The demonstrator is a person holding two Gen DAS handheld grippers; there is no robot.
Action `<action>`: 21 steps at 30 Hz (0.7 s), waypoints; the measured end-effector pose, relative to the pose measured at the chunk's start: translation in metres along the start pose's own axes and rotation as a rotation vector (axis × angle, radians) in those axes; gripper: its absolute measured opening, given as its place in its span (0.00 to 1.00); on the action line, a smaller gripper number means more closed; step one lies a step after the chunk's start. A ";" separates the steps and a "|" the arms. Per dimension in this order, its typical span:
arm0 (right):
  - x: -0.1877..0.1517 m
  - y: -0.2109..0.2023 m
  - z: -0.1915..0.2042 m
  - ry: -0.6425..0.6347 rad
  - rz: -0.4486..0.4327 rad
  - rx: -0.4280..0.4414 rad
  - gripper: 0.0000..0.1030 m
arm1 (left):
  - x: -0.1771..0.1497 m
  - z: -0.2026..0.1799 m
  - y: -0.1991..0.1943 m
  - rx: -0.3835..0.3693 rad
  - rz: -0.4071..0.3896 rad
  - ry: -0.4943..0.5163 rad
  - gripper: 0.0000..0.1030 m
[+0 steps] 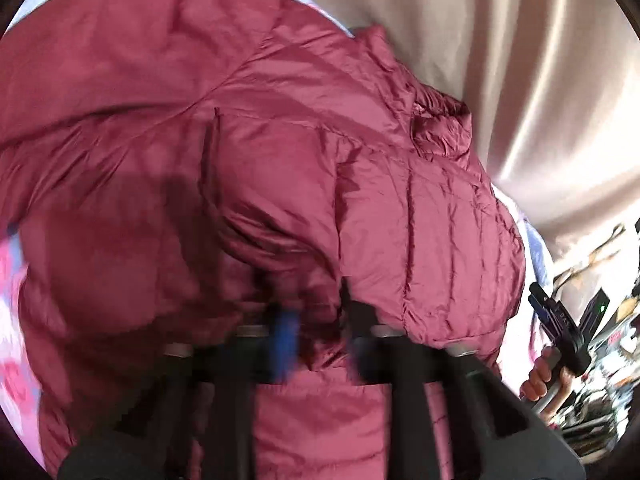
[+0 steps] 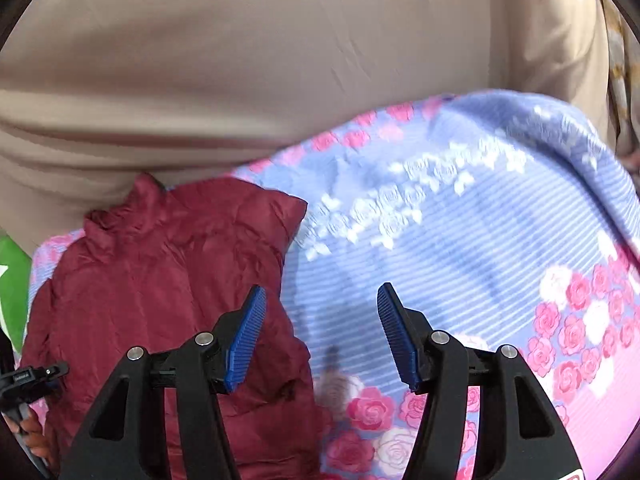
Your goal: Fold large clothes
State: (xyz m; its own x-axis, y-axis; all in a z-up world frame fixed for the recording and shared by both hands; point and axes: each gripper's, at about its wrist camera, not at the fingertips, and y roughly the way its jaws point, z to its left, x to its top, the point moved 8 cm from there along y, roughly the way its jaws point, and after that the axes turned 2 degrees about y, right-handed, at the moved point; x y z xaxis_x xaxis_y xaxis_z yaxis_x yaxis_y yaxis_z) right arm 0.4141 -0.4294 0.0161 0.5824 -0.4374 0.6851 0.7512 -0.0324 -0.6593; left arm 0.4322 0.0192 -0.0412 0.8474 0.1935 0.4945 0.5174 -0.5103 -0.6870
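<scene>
My left claw [image 1: 320, 344] pinches the red puffy jacket [image 1: 240, 152] on the flowery blanket [image 2: 460, 240]. My right claw [image 2: 320, 336] is released, holding nothing.

One puffy maroon jacket [image 1: 280, 168] lies spread out, and it is the only garment of its kind in either view. Under it there is one blanket [image 2: 460, 240], lilac with striped weave, printed with many pink and white roses, too many and too blurred to count. One beige sheet or curtain [image 2: 240, 60] fills the background. One green object [image 2: 14, 288] shows at the left edge of the right wrist view; what it is cannot be told. There are two hand-held grippers: the left hand-held gripper [image 1: 320, 340] and the right hand-held gripper [image 2: 320, 332], each with two fingers carrying blue ribbed pads [image 2: 246, 336]. One hand [image 1: 540, 376] of the person is visible.
</scene>
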 end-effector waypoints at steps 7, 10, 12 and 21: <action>-0.009 0.022 0.042 -0.058 0.020 0.052 0.56 | 0.052 -0.016 -0.034 0.050 -0.178 0.107 0.05; -0.012 0.033 0.060 -0.079 0.047 0.060 0.24 | 0.057 -0.010 -0.026 0.121 -0.175 0.138 0.05; -0.015 0.032 0.069 -0.077 0.048 0.096 0.09 | 0.061 -0.002 -0.018 0.213 -0.183 0.169 0.04; -0.018 0.030 0.041 -0.011 0.033 0.095 0.27 | 0.050 0.022 0.018 0.300 -0.138 0.161 0.04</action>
State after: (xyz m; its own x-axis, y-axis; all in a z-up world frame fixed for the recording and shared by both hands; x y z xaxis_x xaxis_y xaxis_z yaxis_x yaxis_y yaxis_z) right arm 0.4393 -0.3858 -0.0033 0.6100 -0.4268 0.6676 0.7576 0.0672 -0.6493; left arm 0.4866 0.0384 -0.0404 0.7502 0.0967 0.6541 0.6574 -0.2152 -0.7222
